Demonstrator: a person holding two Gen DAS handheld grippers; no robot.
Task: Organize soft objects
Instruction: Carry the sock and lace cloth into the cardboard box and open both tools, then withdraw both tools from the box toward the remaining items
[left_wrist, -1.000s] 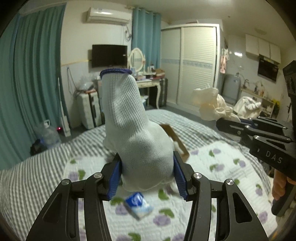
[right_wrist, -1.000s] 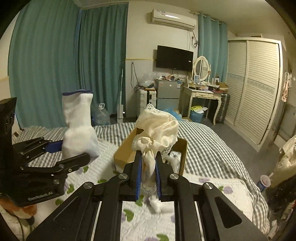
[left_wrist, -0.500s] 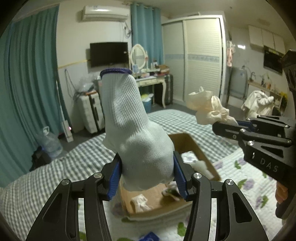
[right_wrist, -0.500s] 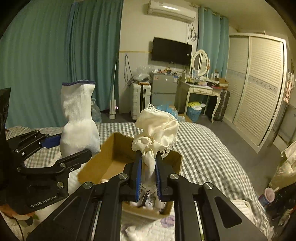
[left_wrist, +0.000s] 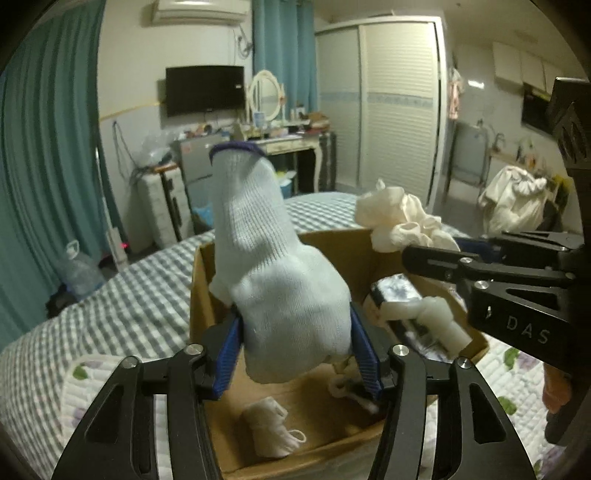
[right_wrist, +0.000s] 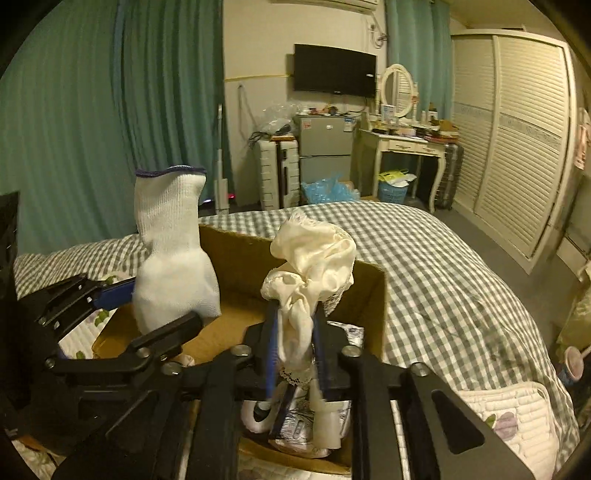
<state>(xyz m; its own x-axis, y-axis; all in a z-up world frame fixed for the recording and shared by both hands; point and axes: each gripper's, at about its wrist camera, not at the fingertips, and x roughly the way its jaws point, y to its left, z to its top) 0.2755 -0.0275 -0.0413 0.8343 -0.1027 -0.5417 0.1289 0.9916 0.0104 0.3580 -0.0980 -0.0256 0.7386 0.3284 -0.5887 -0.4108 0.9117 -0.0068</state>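
Note:
My left gripper (left_wrist: 295, 347) is shut on a white knitted glove (left_wrist: 273, 266) with a dark blue cuff, held upright over the open cardboard box (left_wrist: 207, 280) on the bed. My right gripper (right_wrist: 295, 347) is shut on a bunched cream lace cloth (right_wrist: 314, 266), held over the box's right half (right_wrist: 369, 295). Each gripper shows in the other's view: the glove at the left (right_wrist: 170, 251), the cream cloth at the right (left_wrist: 399, 221). Inside the box lie a small white sock (left_wrist: 269, 428), a doll-like toy (left_wrist: 417, 314) and a silvery packet (right_wrist: 295, 424).
The box sits on a bed with a grey checked cover (right_wrist: 443, 280) and a floral quilted pad (left_wrist: 110, 373). Beyond the bed stand teal curtains, a small fridge (right_wrist: 325, 155), a dressing table (right_wrist: 406, 144) and a louvred wardrobe (right_wrist: 517, 129).
Both grippers have moved forward with their loads until they hang over the cardboard box, which has come from far off to right beneath them. Both grips are unchanged.

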